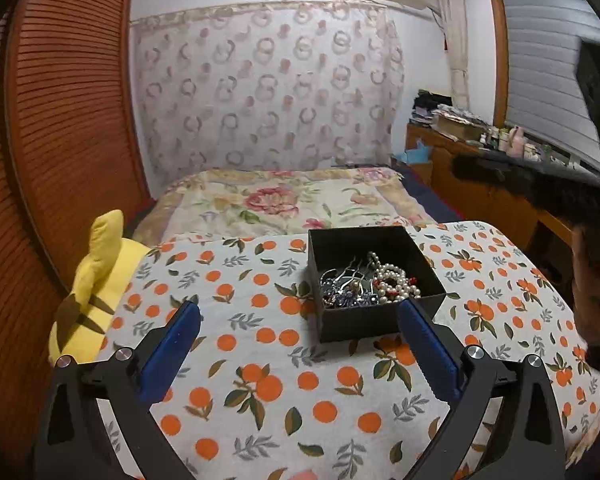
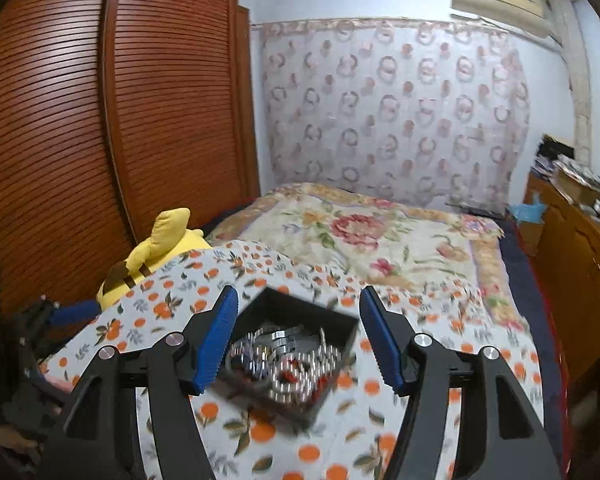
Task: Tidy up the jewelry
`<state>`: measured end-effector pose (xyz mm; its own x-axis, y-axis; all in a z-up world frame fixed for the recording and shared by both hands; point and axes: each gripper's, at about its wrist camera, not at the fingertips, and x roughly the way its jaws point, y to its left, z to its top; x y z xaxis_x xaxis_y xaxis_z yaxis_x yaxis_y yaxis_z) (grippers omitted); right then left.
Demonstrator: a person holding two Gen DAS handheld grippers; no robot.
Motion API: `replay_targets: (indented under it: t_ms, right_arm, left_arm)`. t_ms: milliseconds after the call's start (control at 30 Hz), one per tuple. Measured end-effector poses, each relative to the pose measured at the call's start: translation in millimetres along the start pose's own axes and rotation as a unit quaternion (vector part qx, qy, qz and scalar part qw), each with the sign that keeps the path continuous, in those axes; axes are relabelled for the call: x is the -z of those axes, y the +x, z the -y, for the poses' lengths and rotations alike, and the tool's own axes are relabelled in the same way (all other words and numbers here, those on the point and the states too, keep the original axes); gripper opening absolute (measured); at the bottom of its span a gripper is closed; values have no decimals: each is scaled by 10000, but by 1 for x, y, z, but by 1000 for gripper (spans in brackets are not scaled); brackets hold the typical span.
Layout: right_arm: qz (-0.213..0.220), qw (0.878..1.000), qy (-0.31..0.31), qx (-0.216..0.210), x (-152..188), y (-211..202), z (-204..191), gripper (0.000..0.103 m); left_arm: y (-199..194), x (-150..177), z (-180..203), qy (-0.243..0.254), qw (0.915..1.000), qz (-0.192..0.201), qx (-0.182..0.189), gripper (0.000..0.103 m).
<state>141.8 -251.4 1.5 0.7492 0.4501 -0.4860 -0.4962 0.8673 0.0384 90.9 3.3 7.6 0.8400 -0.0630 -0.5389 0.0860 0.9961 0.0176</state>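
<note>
Jewelry, a tangle of white pearl strands, silver hair combs and red beads (image 1: 370, 282), sits heaped inside the square black cardboard box (image 1: 376, 320) on the orange-print tablecloth (image 1: 260, 360). And look at the left gripper (image 1: 300, 354), blue pads spread wide, nothing between them, low over the cloth with the box just beyond its right pad. Over in the right wrist view, the right gripper (image 2: 298, 340) is also spread wide and empty, hanging directly above the box (image 2: 292, 360), which blurs between its fingers. A yellow plush toy (image 1: 96, 292) lies at the table's left edge. No piece shows on the cloth outside the box, so this fits either everything gathered in or a sort-out about to draw from the pile. Any pick here would call for a careful pinch: those strands look intertwined and likely to drag neighbours along.
</note>
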Motion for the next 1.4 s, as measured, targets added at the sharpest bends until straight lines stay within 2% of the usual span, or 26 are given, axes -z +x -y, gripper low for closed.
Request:
replay_targets:
  t_ms: [167, 300, 533, 1400]
  right_arm:
    - [137, 9989, 208, 389, 42, -38, 5, 92]
    - [146, 9973, 388, 612, 74, -63, 11, 101]
    - [159, 9941, 699, 814, 102, -78, 21, 101]
    - [319, 9908, 784, 1053, 107, -82, 22, 101]
  left_arm:
    - [-15, 8, 2, -66, 10000, 58, -34, 95]
    - [-24, 13, 7, 3, 9999, 76, -88, 95]
    - [-34, 20, 14, -34, 9999, 107, -11, 95]
    - [-40, 19, 15, -95, 9998, 196, 35, 95]
